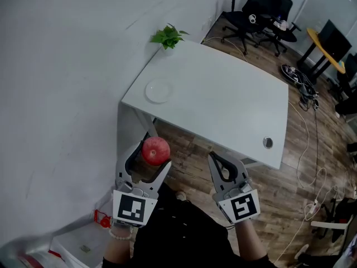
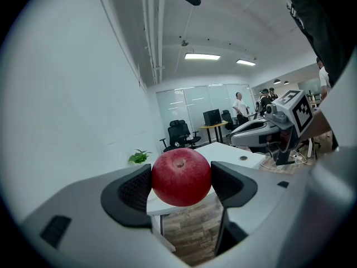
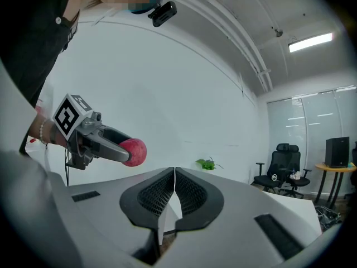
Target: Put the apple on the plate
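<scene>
A red apple (image 1: 155, 150) is clamped between the jaws of my left gripper (image 1: 149, 158), held in the air above the wooden floor, short of the white table (image 1: 234, 105). The left gripper view shows the apple (image 2: 181, 177) pinched between both black pads, stem end up. A small white plate (image 1: 159, 91) lies near the table's left edge, beyond the apple. My right gripper (image 1: 218, 166) hangs beside the left one, shut and empty; its pads meet in the right gripper view (image 3: 174, 192), where the apple (image 3: 134, 152) appears at left.
A potted green plant (image 1: 168, 37) stands at the table's far corner by the white wall. A round cable hole (image 1: 268, 143) sits near the table's right front corner. Black office chairs (image 1: 262, 10) and floor cables (image 1: 304, 82) lie beyond. A red-and-white box (image 1: 100, 219) rests low left.
</scene>
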